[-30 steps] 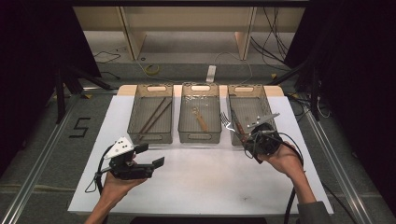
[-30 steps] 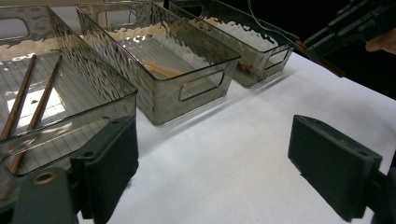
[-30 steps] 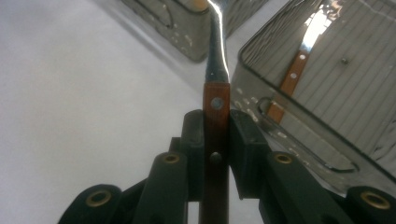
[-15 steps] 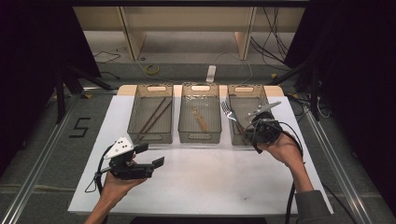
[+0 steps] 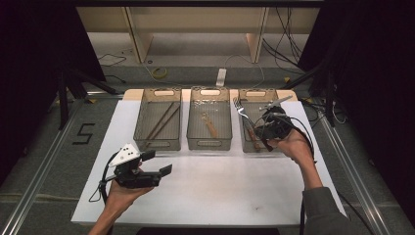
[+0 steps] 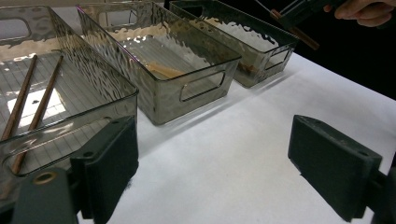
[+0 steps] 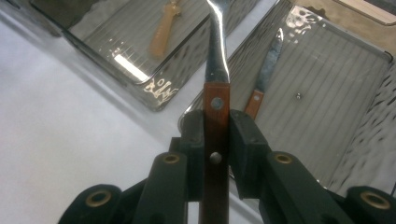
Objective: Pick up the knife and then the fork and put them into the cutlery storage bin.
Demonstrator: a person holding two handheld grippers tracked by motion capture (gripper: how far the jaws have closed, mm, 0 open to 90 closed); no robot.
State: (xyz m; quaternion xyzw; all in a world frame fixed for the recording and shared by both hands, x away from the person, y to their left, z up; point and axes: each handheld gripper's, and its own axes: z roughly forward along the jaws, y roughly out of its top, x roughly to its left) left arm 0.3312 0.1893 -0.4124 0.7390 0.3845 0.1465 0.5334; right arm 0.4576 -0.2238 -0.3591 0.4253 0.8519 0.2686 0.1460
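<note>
Looks like cutlery sorting, nearly done: right gripper [image 5: 264, 128] has its jaws pinched on the fork [image 7: 216, 88] handle, tines past the fingertips over the right bin [image 5: 254, 94], knife [image 7: 268, 74] already inside. Left gripper [image 5: 155, 164] idles wide open, empty

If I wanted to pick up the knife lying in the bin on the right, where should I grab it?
Grab the wood-handled knife by its brown wooden handle, not the metal blade. It lies flat on the ridged floor of the right clear plastic bin, so probably come straight down from above through the open top, jaws either side of the handle. The right gripper already holds a wood-handled fork.
</note>
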